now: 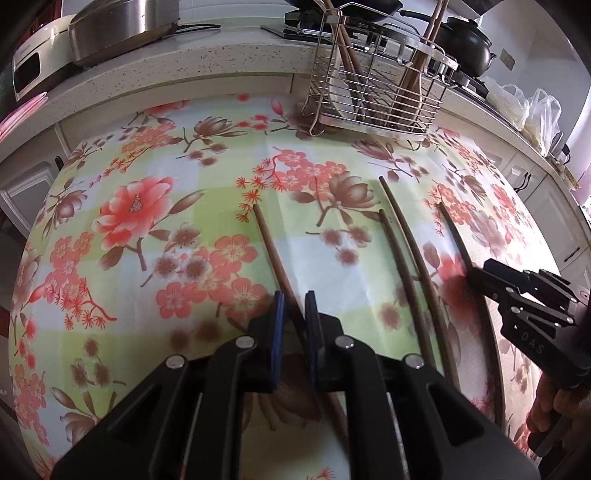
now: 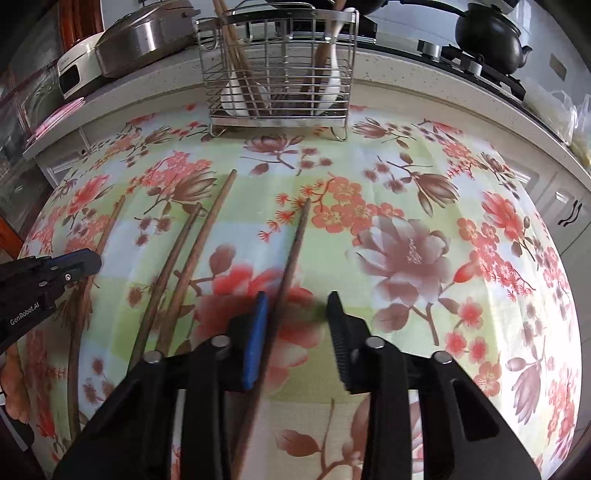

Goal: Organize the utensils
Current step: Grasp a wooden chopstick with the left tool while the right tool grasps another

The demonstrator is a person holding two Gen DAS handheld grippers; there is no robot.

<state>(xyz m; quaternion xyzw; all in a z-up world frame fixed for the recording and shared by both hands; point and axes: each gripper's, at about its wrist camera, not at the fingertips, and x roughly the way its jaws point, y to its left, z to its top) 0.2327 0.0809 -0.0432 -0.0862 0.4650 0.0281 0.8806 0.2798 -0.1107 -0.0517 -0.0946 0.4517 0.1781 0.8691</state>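
Several brown wooden chopsticks lie on a floral tablecloth. My left gripper [image 1: 294,299] straddles the leftmost chopstick [image 1: 271,251], its jaws narrowly apart around it. It shows at the left of the right wrist view [image 2: 79,264]. My right gripper [image 2: 297,301] is open around the rightmost chopstick [image 2: 295,243], which lies beside the blue pad. That gripper shows in the left wrist view [image 1: 476,277] over the same chopstick [image 1: 452,232]. Two more chopsticks [image 1: 402,240] lie between. A wire utensil rack [image 2: 277,62] stands at the table's far edge with chopsticks and white spoons inside.
The floral tablecloth [image 2: 406,332] covers the table. Behind it runs a speckled counter [image 1: 221,70] with a steel lidded pan [image 1: 122,26], a black kettle [image 2: 487,33] on a stove, and plastic bags [image 1: 532,107] at the right.
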